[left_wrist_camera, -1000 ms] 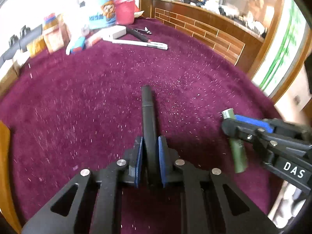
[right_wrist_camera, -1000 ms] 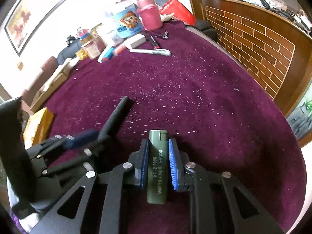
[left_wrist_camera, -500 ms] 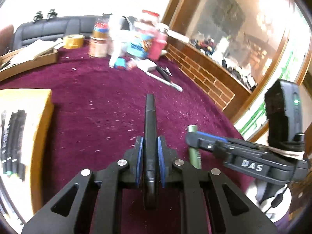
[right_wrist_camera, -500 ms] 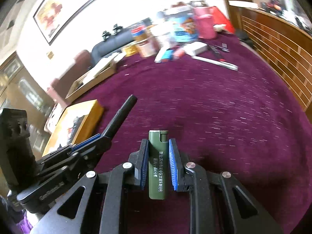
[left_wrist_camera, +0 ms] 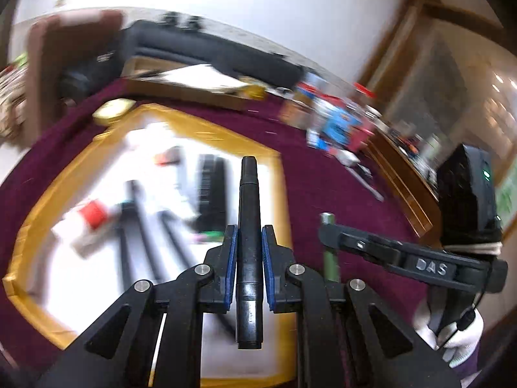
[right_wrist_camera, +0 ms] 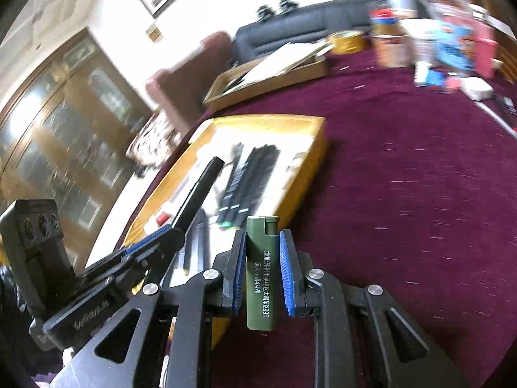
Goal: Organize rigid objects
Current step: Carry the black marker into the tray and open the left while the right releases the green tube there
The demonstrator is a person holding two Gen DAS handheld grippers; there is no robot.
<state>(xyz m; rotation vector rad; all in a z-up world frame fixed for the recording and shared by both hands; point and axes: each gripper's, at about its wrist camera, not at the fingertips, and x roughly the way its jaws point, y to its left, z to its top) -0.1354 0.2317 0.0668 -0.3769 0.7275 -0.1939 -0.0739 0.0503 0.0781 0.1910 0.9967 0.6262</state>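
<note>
Left wrist view: our left gripper pinches a black pen above the yellow tray; our right gripper clamps a green lighter.

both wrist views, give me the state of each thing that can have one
left gripper: shut on the black pen
black pen: held lengthwise, tip forward over the tray
right gripper: shut on the olive green lighter
olive green lighter: clamped upright, lid closed
yellow-rimmed white tray: open, holding dark pens and a red-capped item; blurred
</note>
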